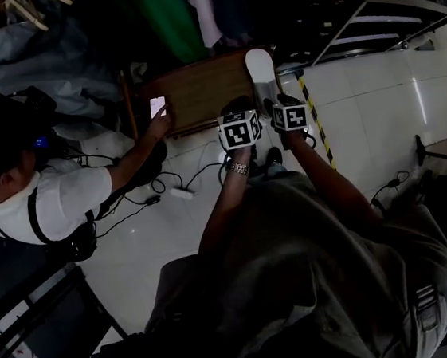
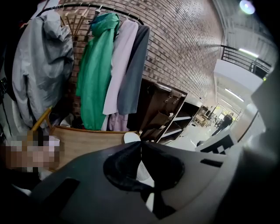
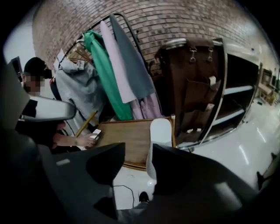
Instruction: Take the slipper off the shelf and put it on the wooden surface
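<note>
The white slipper [image 1: 259, 69] lies on the wooden surface [image 1: 197, 89] at its right edge, its near end hanging over the front edge. In the right gripper view the slipper [image 3: 159, 131] runs up from beside the right jaw, and my right gripper [image 3: 136, 153] is open, its left jaw well clear of it. My left gripper [image 2: 140, 146] is shut, jaw tips meeting, with the slipper's toe [image 2: 131, 137] showing just beyond them. In the head view both grippers [image 1: 239, 106] [image 1: 275, 101] hang side by side at the slipper's near end.
A person [image 1: 32, 188] sits at the left with a hand and a phone [image 1: 158, 108] on the wooden surface's left side. Coats hang on a rack [image 2: 105, 65] behind it. The metal shelf [image 3: 236, 92] stands at the right. Cables [image 1: 181, 191] lie on the white floor.
</note>
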A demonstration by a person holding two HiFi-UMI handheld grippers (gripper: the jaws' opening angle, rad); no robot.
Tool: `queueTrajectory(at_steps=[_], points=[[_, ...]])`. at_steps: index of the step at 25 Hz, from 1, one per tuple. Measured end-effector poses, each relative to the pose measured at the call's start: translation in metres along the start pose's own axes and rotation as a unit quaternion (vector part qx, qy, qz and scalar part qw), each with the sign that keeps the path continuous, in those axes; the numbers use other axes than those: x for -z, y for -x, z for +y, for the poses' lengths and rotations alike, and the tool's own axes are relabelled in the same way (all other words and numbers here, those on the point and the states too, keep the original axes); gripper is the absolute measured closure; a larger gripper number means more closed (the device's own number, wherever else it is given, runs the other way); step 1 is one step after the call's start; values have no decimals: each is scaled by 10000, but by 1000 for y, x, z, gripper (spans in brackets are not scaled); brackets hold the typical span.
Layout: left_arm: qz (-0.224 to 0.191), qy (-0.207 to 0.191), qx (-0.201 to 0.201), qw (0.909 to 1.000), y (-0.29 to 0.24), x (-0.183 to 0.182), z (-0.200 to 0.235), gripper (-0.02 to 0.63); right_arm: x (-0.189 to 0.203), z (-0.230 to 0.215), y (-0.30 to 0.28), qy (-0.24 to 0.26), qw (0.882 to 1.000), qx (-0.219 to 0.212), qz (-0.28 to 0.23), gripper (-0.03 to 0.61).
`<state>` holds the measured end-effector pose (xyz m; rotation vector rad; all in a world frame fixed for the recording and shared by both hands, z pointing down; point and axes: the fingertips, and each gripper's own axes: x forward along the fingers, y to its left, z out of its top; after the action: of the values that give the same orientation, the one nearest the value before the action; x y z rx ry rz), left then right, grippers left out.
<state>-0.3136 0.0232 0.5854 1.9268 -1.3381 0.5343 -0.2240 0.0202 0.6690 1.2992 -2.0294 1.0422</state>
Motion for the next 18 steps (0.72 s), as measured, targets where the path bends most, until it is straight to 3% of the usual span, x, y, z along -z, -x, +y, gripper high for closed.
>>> queueTrajectory(at_steps=[6,11,18], points=[[-68,-321,-178,9993,6,-17,-24,609,-38,24,43,320,9987,-286,-284,498],[-141,-499,-134,9986,3,-32,-49,609,-64,21,73,332,9977,-298,-509,517],[-117,-638,-2,9979,-5,-27,-83,609,-65,-3,89,210,9974,-246,-637,515]])
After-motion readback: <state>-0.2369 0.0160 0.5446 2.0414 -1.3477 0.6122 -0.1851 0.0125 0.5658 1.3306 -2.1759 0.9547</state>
